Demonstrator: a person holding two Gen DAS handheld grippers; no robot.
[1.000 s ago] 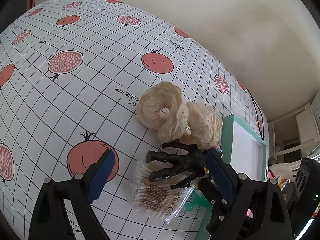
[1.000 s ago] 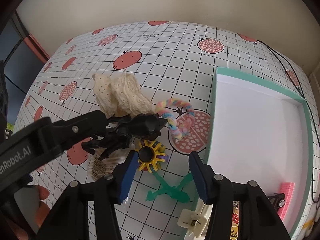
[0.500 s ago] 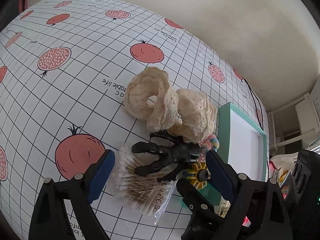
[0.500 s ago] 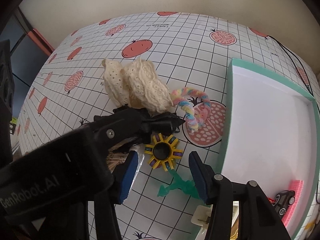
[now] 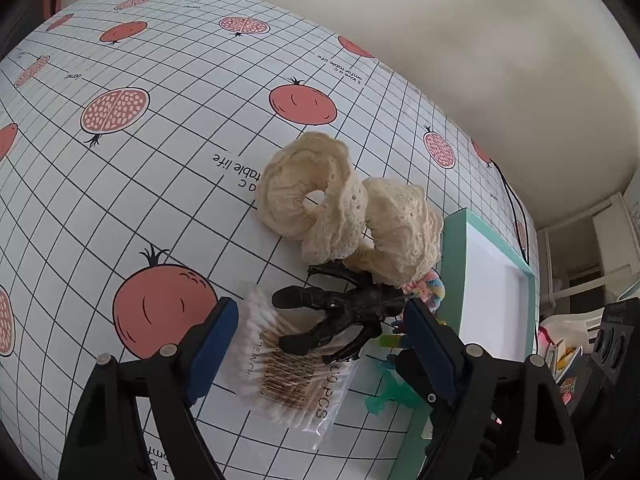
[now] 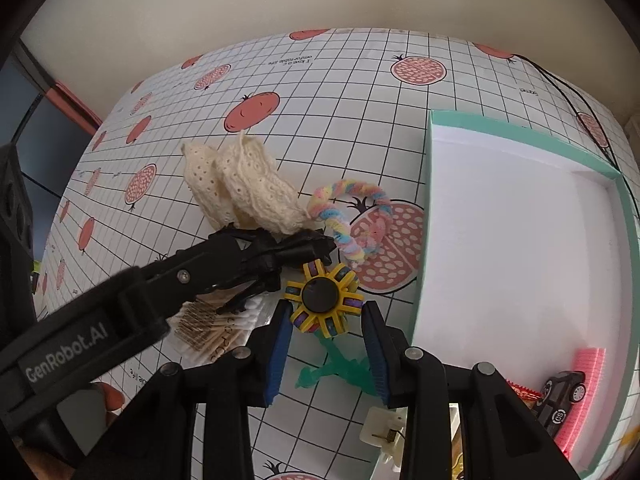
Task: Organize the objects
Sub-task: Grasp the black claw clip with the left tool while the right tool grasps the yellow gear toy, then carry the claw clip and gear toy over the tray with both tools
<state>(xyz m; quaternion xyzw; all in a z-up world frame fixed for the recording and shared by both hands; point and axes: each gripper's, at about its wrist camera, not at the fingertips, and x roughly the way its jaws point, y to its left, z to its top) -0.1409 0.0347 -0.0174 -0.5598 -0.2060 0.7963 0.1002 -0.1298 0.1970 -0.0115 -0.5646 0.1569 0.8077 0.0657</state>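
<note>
A black claw hair clip [image 5: 340, 316] lies on a packet of cotton swabs [image 5: 280, 364]. My left gripper [image 5: 320, 336] is open and straddles both, touching neither. Two cream lace scrunchies [image 5: 312, 196] sit just beyond. In the right wrist view a yellow spinner [image 6: 324, 300] lies on the table between the fingertips of my right gripper [image 6: 326, 344]. The blue pads [image 6: 282, 340] press its two sides. My left gripper's arm [image 6: 100, 320] comes in from the left, above the clip [image 6: 280, 252].
A teal-rimmed white tray [image 6: 432, 200] stands at the right, with a pink comb [image 6: 580, 392] and a black toy car [image 6: 564, 392] in its near corner. A pastel braided ring [image 6: 352, 220] and a green toy [image 6: 336, 368] lie near the spinner. A cable [image 6: 560, 84] runs behind the tray.
My right gripper has moved forward and narrowed its jaws until the spinner sits between the pads. The left gripper has stayed open over the clip, shifting only a little.
</note>
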